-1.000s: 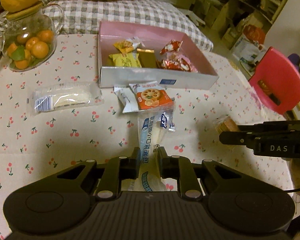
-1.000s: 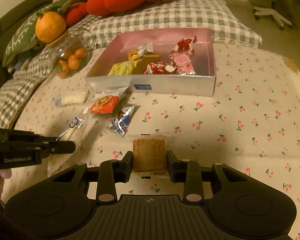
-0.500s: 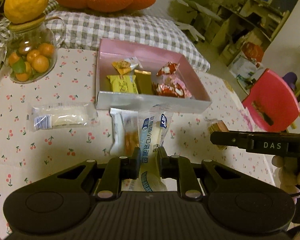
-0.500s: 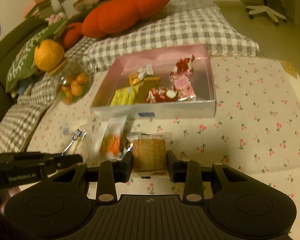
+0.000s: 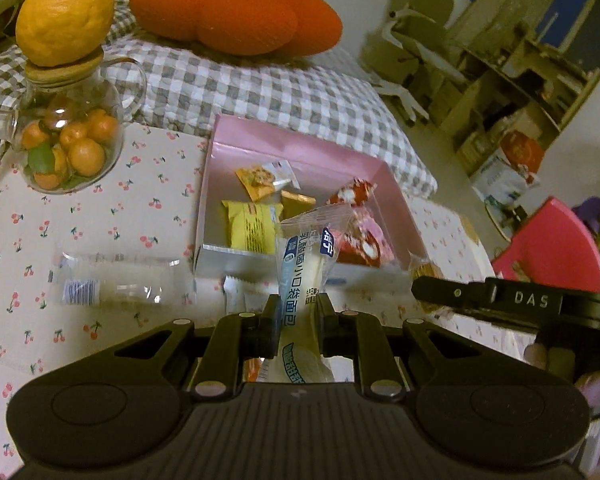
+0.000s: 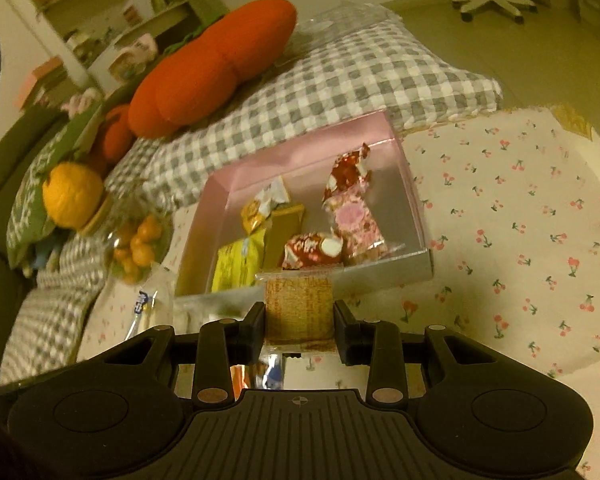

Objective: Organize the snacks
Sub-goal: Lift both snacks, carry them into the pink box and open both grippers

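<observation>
My left gripper (image 5: 298, 314) is shut on a clear-wrapped bread packet with blue print (image 5: 305, 268), held up in front of the pink-lined box (image 5: 300, 140). My right gripper (image 6: 299, 320) is shut on a square brown cracker packet (image 6: 299, 304), just short of the box's near wall (image 6: 380, 274). The box (image 6: 320, 148) holds several snacks: a yellow packet (image 5: 252, 224), an orange cookie packet (image 5: 256, 178) and red-and-pink wrapped sweets (image 6: 352, 216). In the left wrist view the right gripper's finger (image 5: 480, 294) crosses at the right with the cracker (image 5: 424, 270) at its tip.
A clear-wrapped white bread packet (image 5: 116, 280) and a small white packet (image 5: 244, 298) lie on the cherry-print cloth (image 5: 100, 216) left of the box. A glass jar of small oranges (image 5: 68, 140) with a yellow fruit (image 5: 64, 12) on top stands far left. Behind are a checked cushion (image 6: 340, 80) and an orange plush (image 6: 216, 68).
Both grippers have lifted their packets off the cloth and moved toward the box, which now sits closer and larger. The orange packet on the cloth has slipped under the left gripper.
</observation>
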### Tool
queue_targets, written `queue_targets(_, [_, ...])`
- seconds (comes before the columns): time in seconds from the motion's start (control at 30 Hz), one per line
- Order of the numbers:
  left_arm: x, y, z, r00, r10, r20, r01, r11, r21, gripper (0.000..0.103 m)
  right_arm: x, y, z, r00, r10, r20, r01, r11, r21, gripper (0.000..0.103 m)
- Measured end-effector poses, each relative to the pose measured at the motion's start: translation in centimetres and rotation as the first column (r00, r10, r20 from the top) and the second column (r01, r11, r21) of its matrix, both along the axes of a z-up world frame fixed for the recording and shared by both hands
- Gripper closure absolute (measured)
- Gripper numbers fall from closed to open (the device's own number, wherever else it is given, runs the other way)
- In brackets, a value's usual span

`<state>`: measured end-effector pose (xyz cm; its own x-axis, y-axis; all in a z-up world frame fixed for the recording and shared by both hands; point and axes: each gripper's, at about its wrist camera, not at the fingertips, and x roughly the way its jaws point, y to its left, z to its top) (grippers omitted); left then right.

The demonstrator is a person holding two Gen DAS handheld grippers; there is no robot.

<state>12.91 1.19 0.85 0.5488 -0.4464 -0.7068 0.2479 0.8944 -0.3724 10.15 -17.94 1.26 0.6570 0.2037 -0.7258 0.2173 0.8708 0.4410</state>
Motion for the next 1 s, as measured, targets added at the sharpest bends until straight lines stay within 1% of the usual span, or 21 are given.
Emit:
queue_targets(0.17, [2.0,-0.5,0.1,0.999,0.039,0.022,-0.039,0.999,0.005,0.088,1.5,-0.3,0.0,0.999,-0.027,0.028,0.026,0.999,0.035,0.07])
queue_targets(0.27, [3.6,-1.2,-0.1,0.998,0.05,0.037,-0.052,0.998,0.04,0.088,2.7,-0.8,-0.1,0.999,-0.035,0.041,0.033,0.998,0.05,0.07])
queue_targets(0.4, [5.5,-1.9,-0.6,0.997,0.062,0.049,-0.066,0.994,0.082,0.088,4.6,-1.3,-0.4,0.998,-0.045,0.046,0.044,0.999,0.029,0.07])
queue_targets(0.53, [7.1,-2.7,-1.0,0.995,0.066,0.073,-0.074,0.99,0.118,0.087,6.7,-1.7,-1.1,0.997,-0.053,0.047,0.051,0.998,0.038,0.07])
queue_targets(0.6, [7.9,-3.0,-1.3,0.994,0.065,0.088,-0.076,0.988,0.131,0.087,7.9,-1.6,-1.5,0.998,-0.052,0.045,0.051,0.998,0.027,0.07])
queue_targets(0.8, [9.9,-4.1,-2.0,0.99,0.039,0.136,-0.068,0.975,0.21,0.087,10.8,-1.4,-2.4,0.998,-0.04,0.056,0.041,0.999,-0.009,0.07])
queue_targets(1.0, [11.2,-4.6,-2.8,0.987,0.025,0.157,-0.064,0.966,0.252,0.087,12.8,-1.6,-3.1,0.997,-0.041,0.061,0.043,0.998,-0.036,0.07])
